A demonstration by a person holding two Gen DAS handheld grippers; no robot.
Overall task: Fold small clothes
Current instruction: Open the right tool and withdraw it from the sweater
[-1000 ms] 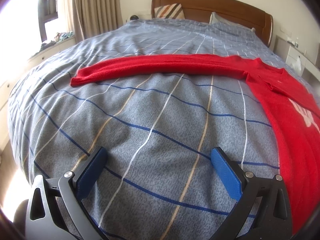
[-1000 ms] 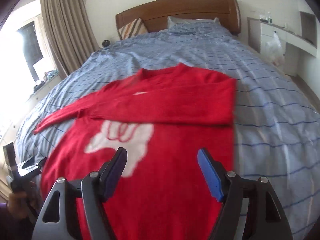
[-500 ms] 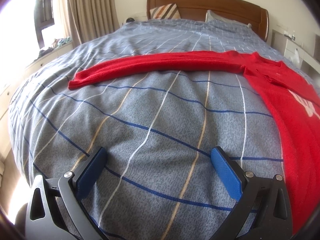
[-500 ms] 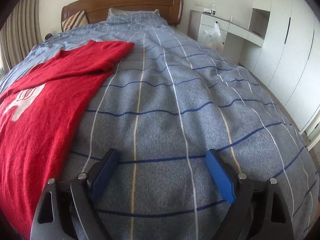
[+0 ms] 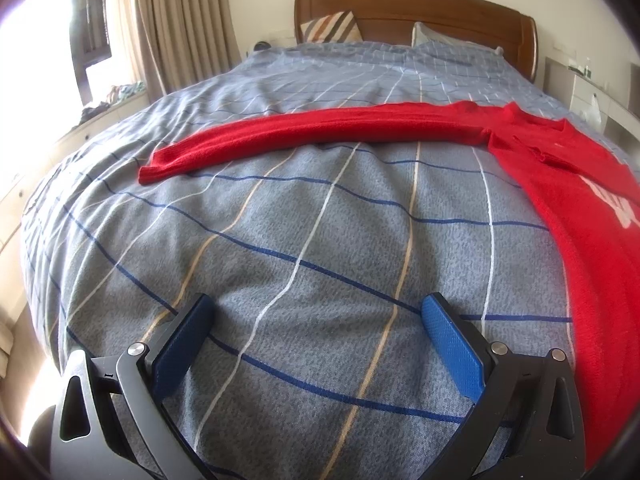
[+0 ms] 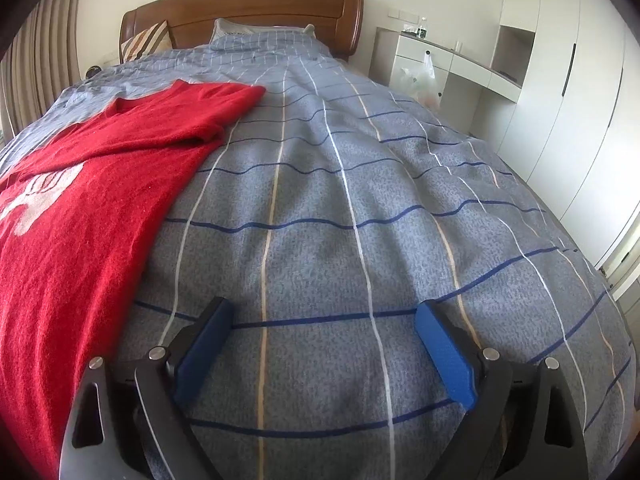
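A red sweater [image 5: 584,216] with a white print lies flat on the bed. Its left sleeve [image 5: 304,132] stretches straight out to the left. In the right wrist view the sweater [image 6: 80,208] fills the left side, with its right sleeve [image 6: 188,120] folded in across the chest. My left gripper [image 5: 316,320] is open and empty over bare cover, left of the sweater body and short of the sleeve. My right gripper [image 6: 324,324] is open and empty over bare cover, right of the sweater.
The bed has a grey-blue checked cover [image 6: 360,200], a wooden headboard [image 5: 412,12] and pillows [image 6: 256,30]. A window and curtains [image 5: 180,20] stand on the left. A white desk [image 6: 444,60] and wardrobe [image 6: 580,92] stand on the right.
My right gripper has swung from above the sweater's front to the bare cover on its right. My left gripper has stayed in about the same place, with its view shifting slightly.
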